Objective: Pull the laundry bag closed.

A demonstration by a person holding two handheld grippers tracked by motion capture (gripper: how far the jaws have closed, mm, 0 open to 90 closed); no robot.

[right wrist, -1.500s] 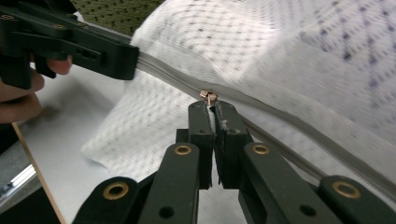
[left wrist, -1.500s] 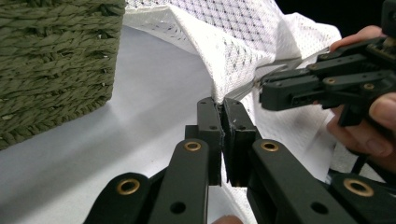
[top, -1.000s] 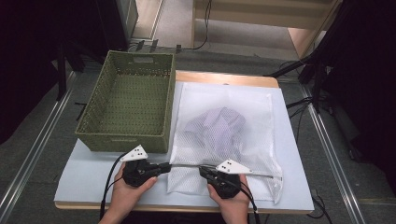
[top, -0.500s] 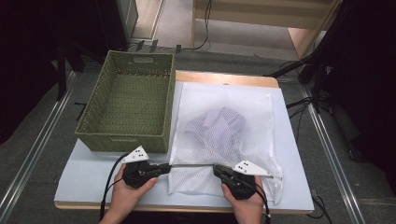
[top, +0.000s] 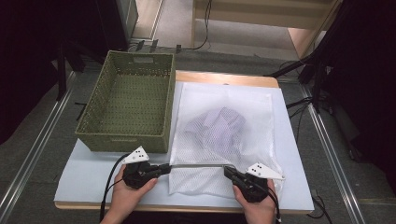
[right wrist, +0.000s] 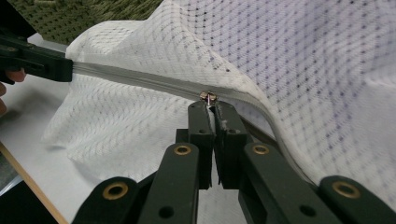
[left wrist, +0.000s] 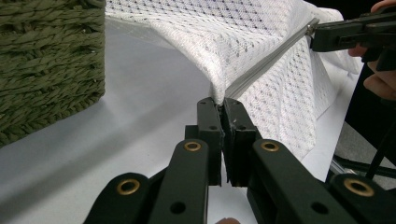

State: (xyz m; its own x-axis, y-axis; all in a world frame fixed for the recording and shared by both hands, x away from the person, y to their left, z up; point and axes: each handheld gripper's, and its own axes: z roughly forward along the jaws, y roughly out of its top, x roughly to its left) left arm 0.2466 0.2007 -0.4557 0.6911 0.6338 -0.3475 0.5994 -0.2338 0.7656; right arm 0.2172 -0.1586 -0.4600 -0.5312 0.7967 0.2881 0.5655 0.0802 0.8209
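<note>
The white mesh laundry bag (top: pixel 224 135) lies flat on the pale table top (top: pixel 88 175), just right of the olive-green woven basket (top: pixel 128 109). A folded lilac striped garment (top: pixel 219 126) shows through the netting near the bag's middle, its shape blurred by the mesh. Along the bag's near edge runs the grey zipper (top: pixel 198 165), lifted off the table and pulled taut between the two grippers.

In the left gripper view, the left gripper (left wrist: pixel 220 103) has its black jaws pressed together on the zipper's end at the bag's corner; what lies between the pads is hidden by the fabric. In the right gripper view, the right gripper (right wrist: pixel 211 103) is clamped on the small metal zipper pull (right wrist: pixel 208 96), whose tab is mostly hidden between the jaws.

In the high view the left gripper (top: pixel 164 168) sits at the bag's near left corner and the right gripper (top: pixel 229 171) further right along the zipper. The person's forearms are cut off by the frame's bottom edge.
</note>
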